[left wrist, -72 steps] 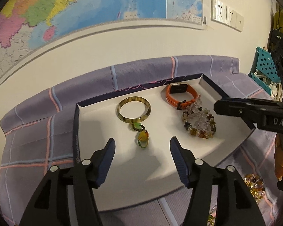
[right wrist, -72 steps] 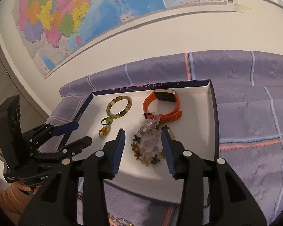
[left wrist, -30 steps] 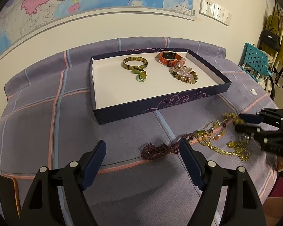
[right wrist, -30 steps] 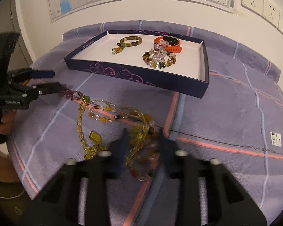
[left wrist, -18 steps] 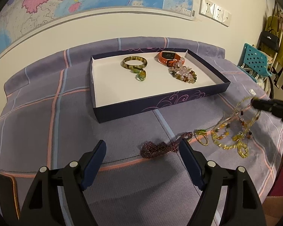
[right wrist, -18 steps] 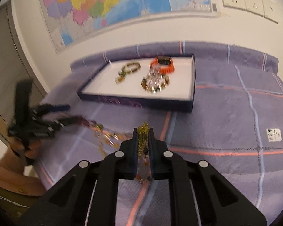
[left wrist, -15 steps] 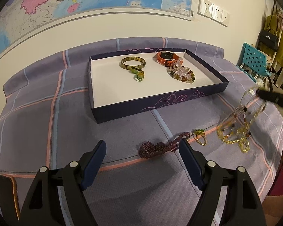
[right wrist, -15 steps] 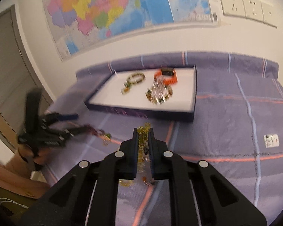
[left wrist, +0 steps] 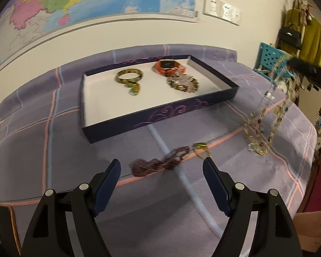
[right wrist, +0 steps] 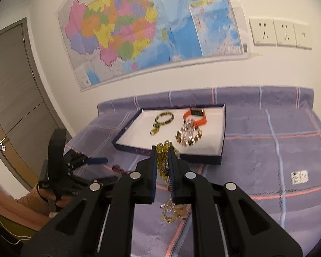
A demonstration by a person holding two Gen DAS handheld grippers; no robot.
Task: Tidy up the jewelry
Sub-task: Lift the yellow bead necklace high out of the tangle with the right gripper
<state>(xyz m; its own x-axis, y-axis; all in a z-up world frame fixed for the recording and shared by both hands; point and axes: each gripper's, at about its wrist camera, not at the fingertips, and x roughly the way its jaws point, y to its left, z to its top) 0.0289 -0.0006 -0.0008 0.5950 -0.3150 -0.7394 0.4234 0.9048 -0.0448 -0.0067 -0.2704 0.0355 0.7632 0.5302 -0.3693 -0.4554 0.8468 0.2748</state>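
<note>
My right gripper (right wrist: 162, 150) is shut on a yellow bead necklace (right wrist: 164, 156), which hangs below it in loops (left wrist: 260, 124) above the purple cloth. My left gripper (left wrist: 161, 167) stands open over a dark red bead strand (left wrist: 158, 162) lying on the cloth, with a small gold-green ring (left wrist: 201, 147) beside it. The navy tray (left wrist: 160, 115) with a white floor holds a green bangle (left wrist: 129, 76), a green-yellow charm (left wrist: 134, 88), an orange watch (left wrist: 169, 65) and a clear bead bracelet (left wrist: 183, 82). In the right wrist view the same tray (right wrist: 223, 137) sits ahead.
The purple checked cloth (right wrist: 278, 141) covers the whole table, with a small white tag (right wrist: 299, 176) on it at the right. A map and wall sockets hang behind. A blue chair (left wrist: 269, 57) and hanging clothes stand right of the table. A person's sleeve (right wrist: 27, 199) holds the left gripper.
My right gripper closed on the yellow necklace and lifted it off the cloth, so its loops now hang in the air. The left gripper stayed open above the red strand.
</note>
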